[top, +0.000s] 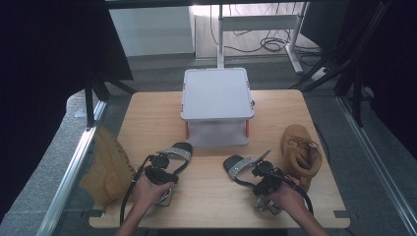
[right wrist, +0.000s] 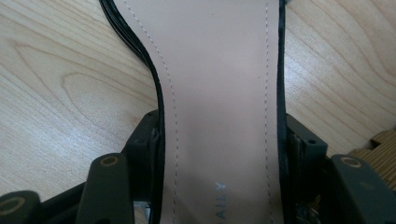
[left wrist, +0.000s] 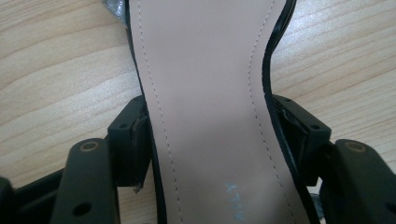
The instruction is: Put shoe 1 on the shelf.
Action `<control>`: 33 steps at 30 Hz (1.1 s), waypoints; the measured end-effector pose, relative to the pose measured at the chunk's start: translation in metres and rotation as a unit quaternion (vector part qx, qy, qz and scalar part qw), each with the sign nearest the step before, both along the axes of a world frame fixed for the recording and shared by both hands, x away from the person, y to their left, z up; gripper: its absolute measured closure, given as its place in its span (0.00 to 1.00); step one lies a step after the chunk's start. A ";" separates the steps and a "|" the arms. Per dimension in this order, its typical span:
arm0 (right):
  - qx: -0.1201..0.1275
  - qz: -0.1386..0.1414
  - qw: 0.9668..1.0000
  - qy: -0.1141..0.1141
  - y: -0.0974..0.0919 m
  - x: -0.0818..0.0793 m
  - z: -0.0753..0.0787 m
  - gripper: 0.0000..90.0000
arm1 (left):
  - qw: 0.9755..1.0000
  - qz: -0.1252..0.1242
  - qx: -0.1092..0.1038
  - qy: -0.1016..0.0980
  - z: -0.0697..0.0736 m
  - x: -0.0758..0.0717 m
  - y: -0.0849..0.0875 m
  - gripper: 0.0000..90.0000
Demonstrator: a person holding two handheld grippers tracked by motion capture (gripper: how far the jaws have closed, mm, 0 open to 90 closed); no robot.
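My left gripper [left wrist: 208, 135] clamps the left sandal [top: 178, 153] across its waist; my right gripper [right wrist: 219, 144] clamps the right sandal [top: 239, 166] likewise. Bare table [top: 211, 196] lies between them. The grey stand [top: 216, 93] blocks ahead, and tan boots flank: one [top: 301, 152] right, one [top: 105, 167] off the left edge.

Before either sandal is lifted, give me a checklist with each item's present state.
1. left tongs straddle left sandal, pads on both sole edges: ok.
2. right tongs straddle right sandal the same way: ok.
3. Grip firm enough to lift: cannot tell.
4. Top of grey stand free: ok.
5. tan boot apart from right tongs: cannot tell.
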State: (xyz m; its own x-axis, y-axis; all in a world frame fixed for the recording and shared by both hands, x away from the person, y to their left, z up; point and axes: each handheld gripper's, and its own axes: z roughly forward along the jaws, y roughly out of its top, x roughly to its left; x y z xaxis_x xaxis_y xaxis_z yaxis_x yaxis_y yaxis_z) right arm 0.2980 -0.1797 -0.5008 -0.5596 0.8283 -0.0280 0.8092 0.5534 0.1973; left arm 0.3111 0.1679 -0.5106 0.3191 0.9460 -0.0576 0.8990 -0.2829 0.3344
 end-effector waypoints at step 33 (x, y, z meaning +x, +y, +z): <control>0.147 -0.066 0.986 -0.048 -0.006 -0.001 0.024 0.47 | 0.997 -0.023 -0.073 -0.017 0.034 0.000 0.012 0.45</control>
